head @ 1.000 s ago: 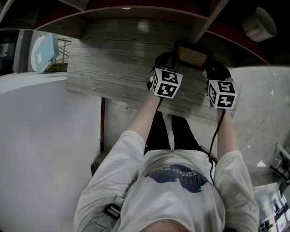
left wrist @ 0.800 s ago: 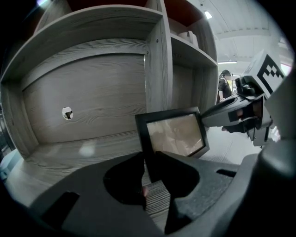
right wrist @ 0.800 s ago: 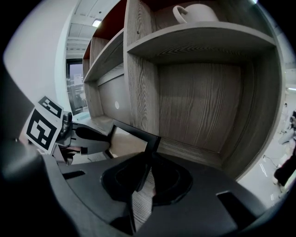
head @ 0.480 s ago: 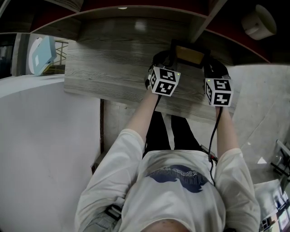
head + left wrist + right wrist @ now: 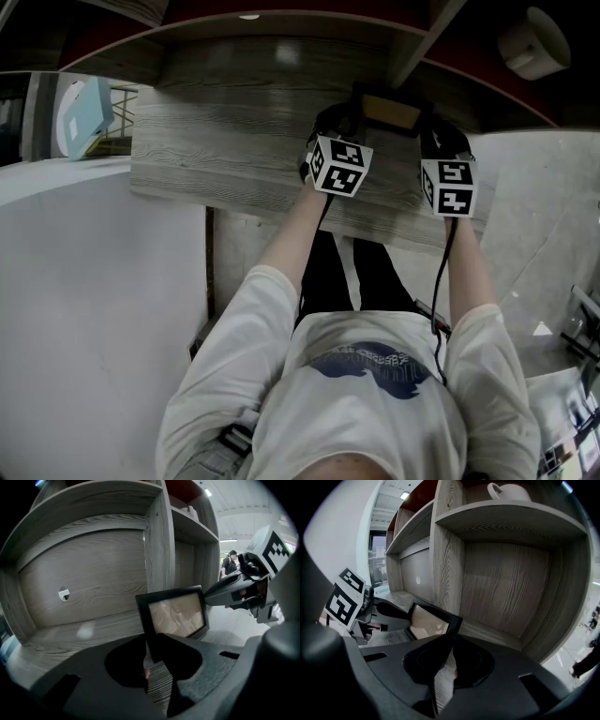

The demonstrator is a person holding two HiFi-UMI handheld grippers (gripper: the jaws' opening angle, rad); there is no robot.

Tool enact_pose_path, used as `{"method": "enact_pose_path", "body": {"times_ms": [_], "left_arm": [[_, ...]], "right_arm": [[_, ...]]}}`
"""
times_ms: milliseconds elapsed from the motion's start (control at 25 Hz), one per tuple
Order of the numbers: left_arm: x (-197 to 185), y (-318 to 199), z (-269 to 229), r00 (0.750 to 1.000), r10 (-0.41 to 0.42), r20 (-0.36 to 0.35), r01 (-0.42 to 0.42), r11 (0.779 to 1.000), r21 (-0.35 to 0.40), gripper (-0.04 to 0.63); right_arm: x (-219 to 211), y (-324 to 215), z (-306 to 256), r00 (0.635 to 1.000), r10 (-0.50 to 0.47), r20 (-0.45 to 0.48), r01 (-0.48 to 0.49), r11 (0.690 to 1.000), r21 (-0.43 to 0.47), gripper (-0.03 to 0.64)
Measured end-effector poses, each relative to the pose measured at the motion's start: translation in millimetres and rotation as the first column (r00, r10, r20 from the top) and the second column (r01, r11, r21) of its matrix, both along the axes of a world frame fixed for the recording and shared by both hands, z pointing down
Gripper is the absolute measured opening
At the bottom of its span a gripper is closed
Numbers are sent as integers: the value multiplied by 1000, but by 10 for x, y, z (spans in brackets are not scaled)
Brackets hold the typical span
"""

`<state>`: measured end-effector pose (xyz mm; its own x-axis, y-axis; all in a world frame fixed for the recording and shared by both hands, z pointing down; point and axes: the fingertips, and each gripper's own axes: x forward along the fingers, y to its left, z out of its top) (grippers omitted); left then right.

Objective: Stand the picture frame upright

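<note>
A black picture frame (image 5: 392, 112) with a tan picture stands nearly upright on the grey wooden shelf board (image 5: 225, 131), between my two grippers. My left gripper (image 5: 354, 120) is shut on the frame's lower left corner; in the left gripper view the frame (image 5: 176, 613) rises from between the jaws of this gripper (image 5: 152, 651). My right gripper (image 5: 427, 124) is shut on the frame's right edge, and in the right gripper view the frame (image 5: 429, 620) runs out leftward from its jaws (image 5: 451, 656). Each gripper shows in the other's view: the right (image 5: 234, 590), the left (image 5: 389, 611).
A vertical divider (image 5: 159, 550) stands just behind the frame, with a back panel (image 5: 84, 583) to its left. A white pot (image 5: 511, 490) sits on the upper shelf. A light blue object (image 5: 89, 108) lies off the board's left end. The shelf's front edge (image 5: 262, 202) is close.
From above, the frame's face looks shorter than a second ago, so it has tipped a little more upright. Both grippers kept their hold and shifted slightly toward the shelf's back.
</note>
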<state>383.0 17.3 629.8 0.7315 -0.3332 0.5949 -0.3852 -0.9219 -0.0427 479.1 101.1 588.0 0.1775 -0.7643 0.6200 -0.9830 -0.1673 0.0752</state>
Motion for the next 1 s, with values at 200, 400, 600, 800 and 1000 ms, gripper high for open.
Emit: {"method": "enact_pose_path", "body": {"times_ms": [200, 400, 600, 800, 1000], "left_arm": [[13, -14, -3, 1000, 4, -3, -4, 1000, 7, 86], [27, -31, -3, 1000, 1, -7, -1, 1000, 23, 86], [44, -51, -6, 1000, 0, -14, 1, 999, 32, 86], [69, -81, -9, 1000, -1, -20, 2, 999, 46, 86], [80, -98, -15, 999, 6, -34, -3, 998, 68, 91]], "right_arm": [[6, -5, 4, 1000, 5, -4, -5, 1000, 5, 28], [2, -3, 3, 1000, 8, -13, -8, 1000, 11, 28], [8, -6, -2, 1000, 15, -24, -14, 1000, 17, 28], [8, -12, -12, 999, 20, -34, -19, 1000, 23, 28], [0, -11, -17, 999, 29, -45, -28, 999, 29, 29]]}}
